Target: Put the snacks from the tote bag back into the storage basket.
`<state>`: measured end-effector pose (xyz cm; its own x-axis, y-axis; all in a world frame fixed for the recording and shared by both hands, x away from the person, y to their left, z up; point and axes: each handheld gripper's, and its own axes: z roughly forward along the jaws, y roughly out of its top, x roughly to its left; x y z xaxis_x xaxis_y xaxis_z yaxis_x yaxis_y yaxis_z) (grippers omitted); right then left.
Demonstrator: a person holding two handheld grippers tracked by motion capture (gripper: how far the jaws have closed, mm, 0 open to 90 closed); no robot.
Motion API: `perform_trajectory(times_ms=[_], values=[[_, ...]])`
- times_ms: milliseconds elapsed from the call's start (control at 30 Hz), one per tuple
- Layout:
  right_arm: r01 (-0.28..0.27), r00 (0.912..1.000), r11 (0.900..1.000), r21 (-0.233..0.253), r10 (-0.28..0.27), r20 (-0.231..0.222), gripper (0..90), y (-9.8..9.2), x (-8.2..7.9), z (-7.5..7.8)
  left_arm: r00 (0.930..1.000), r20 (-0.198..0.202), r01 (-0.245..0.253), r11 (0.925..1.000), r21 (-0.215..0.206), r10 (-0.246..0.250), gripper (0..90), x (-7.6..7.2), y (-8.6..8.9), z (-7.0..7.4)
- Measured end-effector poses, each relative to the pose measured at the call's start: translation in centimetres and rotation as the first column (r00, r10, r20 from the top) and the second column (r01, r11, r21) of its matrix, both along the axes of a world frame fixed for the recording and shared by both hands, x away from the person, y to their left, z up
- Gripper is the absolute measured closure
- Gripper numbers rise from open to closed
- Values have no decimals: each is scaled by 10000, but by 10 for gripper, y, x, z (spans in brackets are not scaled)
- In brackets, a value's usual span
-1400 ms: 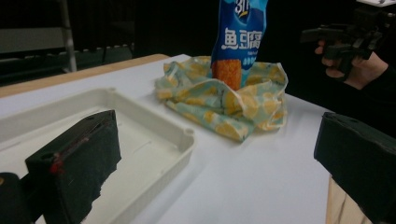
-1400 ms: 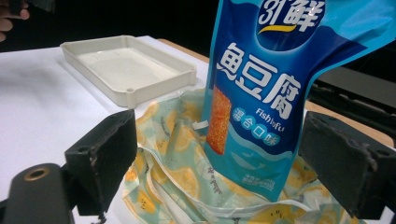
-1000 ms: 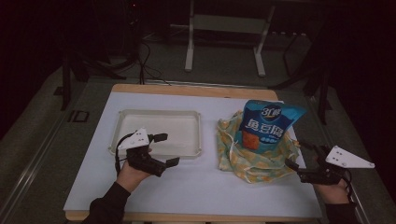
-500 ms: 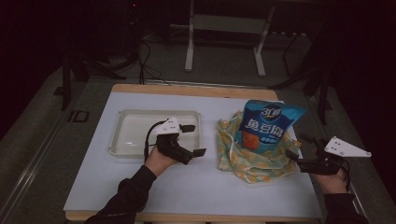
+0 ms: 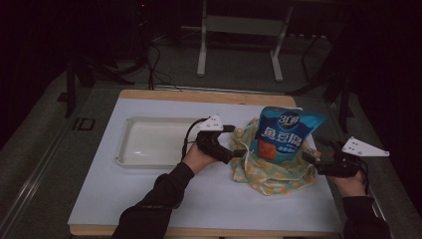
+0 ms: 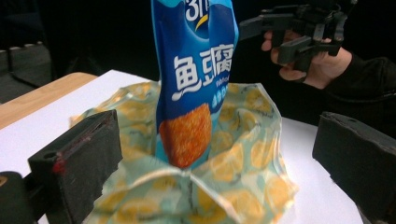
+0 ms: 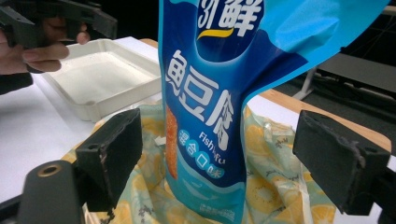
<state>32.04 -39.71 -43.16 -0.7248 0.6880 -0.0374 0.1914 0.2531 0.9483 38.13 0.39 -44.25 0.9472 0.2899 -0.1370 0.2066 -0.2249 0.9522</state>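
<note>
— Snack pouch (image 5: 284, 137) stands upright inside the lemon-print bag (image 5: 271, 169), right of the white tray (image 5: 149, 142)?

— Yes. Both grippers flank it — left gripper (image 5: 238, 141) at the bag's near-left edge, right gripper (image 5: 312, 150) at its right, each with jaws wide apart and nothing held.

— So it's the approach step?

— I'd judge so. Next comes closing on pouch or bag rim — squarely, so the pouch doesn't tip.

Blue snack bag (image 5: 285, 134), orange print, stands upright inside a crumpled yellow lemon-print pouch (image 5: 271, 172), mouth open, on the white worktop (image 5: 149, 189), right of centre.
</note>
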Motion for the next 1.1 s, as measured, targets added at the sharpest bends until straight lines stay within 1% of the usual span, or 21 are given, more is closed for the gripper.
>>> perform_trajectory(times_ms=[33, 133, 233, 300, 433, 500, 533, 600, 667, 733, 767, 833, 867, 900, 933, 967, 1000, 1033, 1067, 1100], values=[[9, 10000, 10000, -49, -9, 2, 161, 1, 2, -1, 10000, 20, 33, 10000, 11, -33, 19, 3, -5, 0], [-4, 9999, 10000, 36, 4, -137, 161, 2, 9, -3, 10000, -9, 69, 10000, -21, -69, 19, 11, -16, -1], [-35, 9998, 10000, 16, 36, -192, 163, 4, 14, -4, 9998, -136, 116, 9999, -59, -117, 19, 19, -27, -4], [-82, 9997, 10000, -8, 81, -238, 187, 5, 17, -6, 9997, -173, 144, 9999, 48, -143, 19, 23, -33, -6], [-114, 9994, 9999, -99, 110, -337, 187, 8, 23, -9, 9998, -186, -80, 9996, 272, 85, 19, 31, -44, -9], [-140, 9993, 9999, -95, 137, -351, 189, 9, 25, -11, 9997, -239, -54, 9998, 201, 59, 69, 34, -48, -10], [-152, 9991, 9999, -77, 148, -389, 200, 10, 27, -12, 9997, -230, -95, 9994, 320, 103, 69, 35, -52, -10], [-162, 9991, 9999, -55, 160, -394, 211, 12, 30, -13, 9998, -205, -48, 9992, 396, 56, 76, 37, -57, -12], [-187, 9987, 9998, -110, 181, -469, 229, 14, 32, -13, 9999, -74, -135, 9995, 283, 137, 139, 38, -59, -13], [-157, 9984, 9998, -129, 150, -542, 239, 16, 34, -14, 9998, -10, -209, 9990, 397, 209, 176, 40, -62, -13], [-166, 9982, 9997, -157, 157, -584, 245, 17, 35, -14, 9996, -36, -275, 9989, 383, 276, 222, 41, -64, -13], [-193, 9981, 9996, -203, 180, -597, 261, 19, 37, -15, 9991, -173, -383, 9981, 475, 391, 227, 43, -68, -13], [-173, 9981, 9996, -215, 160, -595, 262, 20, 38, -16, 9991, -207, -352, 9982, 478, 363, 248, 43, -70, -14], [-160, 9980, 9996, -216, 147, -616, 266, 21, 39, -16, 9991, -162, -388, 9978, 538, 397, 273, 44, -71, -14], [-165, 9979, 9996, -220, 151, -629, 300, 21, 40, -17, 9993, -199, -294, 9984, 480, 304, 307, 44, -72, -15], [-159, 9981, 9996, -253, 144, -594, 316, 22, 40, -17, 9993, -200, -293, 9986, 446, 302, 322, 44, -74, -15], [-112, 9981, 9997, -231, 98, -601, 344, 22, 41, -18, 9995, -249, -200, 9989, 417, 210, 366, 45, -75, -15], [-64, 9980, 9998, -197, 52, -629, 373, 22, 42, -18, 9996, -247, -139, 9993, 360, 148, 411, 45, -76, -15], [-53, 9980, 9999, -155, 43, -634, 406, 22, 43, -18, 9996, -161, -230, 9989, 400, 237, 445, 46, -78, -14], [-36, 9978, 10000, -67, 31, -665, 431, 21, 43, -19, 9998, -173, -133, 9991, 390, 140, 468, 46, -79, -14]])
